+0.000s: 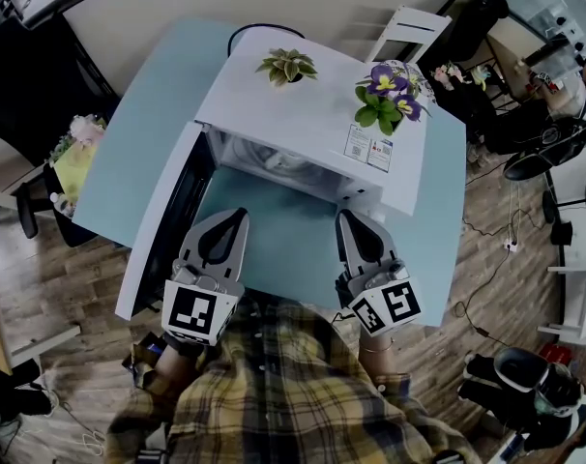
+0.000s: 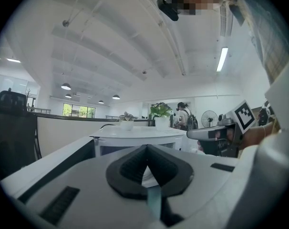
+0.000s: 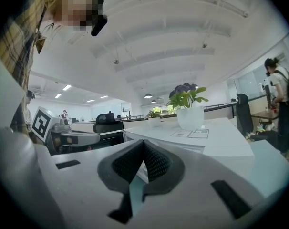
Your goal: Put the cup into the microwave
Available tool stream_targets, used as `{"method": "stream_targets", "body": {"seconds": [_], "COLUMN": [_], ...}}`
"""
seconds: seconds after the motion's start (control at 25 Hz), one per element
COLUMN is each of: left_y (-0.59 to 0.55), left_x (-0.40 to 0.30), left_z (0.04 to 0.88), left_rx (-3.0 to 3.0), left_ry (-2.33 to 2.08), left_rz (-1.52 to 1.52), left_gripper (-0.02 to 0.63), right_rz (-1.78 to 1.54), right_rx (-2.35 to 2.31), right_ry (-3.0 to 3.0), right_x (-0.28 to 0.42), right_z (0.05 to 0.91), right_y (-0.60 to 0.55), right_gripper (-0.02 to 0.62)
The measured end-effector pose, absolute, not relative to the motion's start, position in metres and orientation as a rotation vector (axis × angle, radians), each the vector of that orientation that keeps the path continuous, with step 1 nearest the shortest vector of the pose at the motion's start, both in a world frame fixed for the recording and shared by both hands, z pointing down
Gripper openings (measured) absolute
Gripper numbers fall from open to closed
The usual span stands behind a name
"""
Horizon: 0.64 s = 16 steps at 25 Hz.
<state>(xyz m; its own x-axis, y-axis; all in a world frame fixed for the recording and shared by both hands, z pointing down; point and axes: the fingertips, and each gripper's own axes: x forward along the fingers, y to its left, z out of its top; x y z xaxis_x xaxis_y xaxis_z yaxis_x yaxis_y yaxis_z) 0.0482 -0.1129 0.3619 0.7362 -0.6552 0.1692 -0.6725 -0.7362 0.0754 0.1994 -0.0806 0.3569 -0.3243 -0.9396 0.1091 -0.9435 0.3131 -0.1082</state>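
**Both claws shut and empty before the open microwave**

The left claw (image 1: 231,222) had its jaws pressed together with nothing between them. The right claw (image 1: 352,222) was closed the same way, also empty. Both were held side by side and well apart, low over the table (image 1: 274,249), pointing at the microwave (image 1: 303,114). Each carried a cube with black-and-white square markers, the left cube (image 1: 198,312) and the right cube (image 1: 388,307), near the person's plaid shirt (image 1: 293,394).

The microwave was white, and its door (image 1: 162,220) hung open to the left. A pale shape (image 1: 274,159) lay inside the cavity, too blurred to tell whether it was the cup. No view showed the cup plainly elsewhere.

Two stickers (image 1: 368,148) sat at the right front of the microwave's top, their print too small to read. A purple-flowered plant (image 1: 390,95) in a white pot stood just behind them. A small succulent (image 1: 288,66) stood further left on the same top. A black cable (image 1: 264,29) looped behind.

The table was light blue and bare in front of the microwave. Around it lay a wooden floor (image 1: 61,278), with a dark office chair (image 1: 544,143) to the right. The claw views showed a large open office with a white ceiling, strip lights, a standing fan (image 2: 209,117) and a person (image 2: 184,116) far off.
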Motion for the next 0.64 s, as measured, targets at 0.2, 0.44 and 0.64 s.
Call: {"method": "stream_targets", "body": {"seconds": [0.2, 0.44, 0.64], "left_y": [-0.1158, -0.1155, -0.1177], "left_x": [0.0479, 0.0490, 0.0502], "left_z": [0.3633, 0.3637, 0.3659], "left_rx": [2.810, 2.804, 2.806], "left_ry": [-1.085, -1.069, -1.067], "left_rz": [0.185, 0.197, 0.192], "left_gripper": [-0.008, -0.008, -0.008], "right_rz": [0.254, 0.263, 0.274], "right_rx": [1.818, 1.817, 1.815], "right_ry": [-2.509, -2.502, -2.499], "right_x": [0.2011, 0.2004, 0.2007], "right_z": [0.3604, 0.3617, 0.3650], "right_y": [-0.0839, -0.0859, -0.0889], "right_gripper": [0.002, 0.002, 0.002]}}
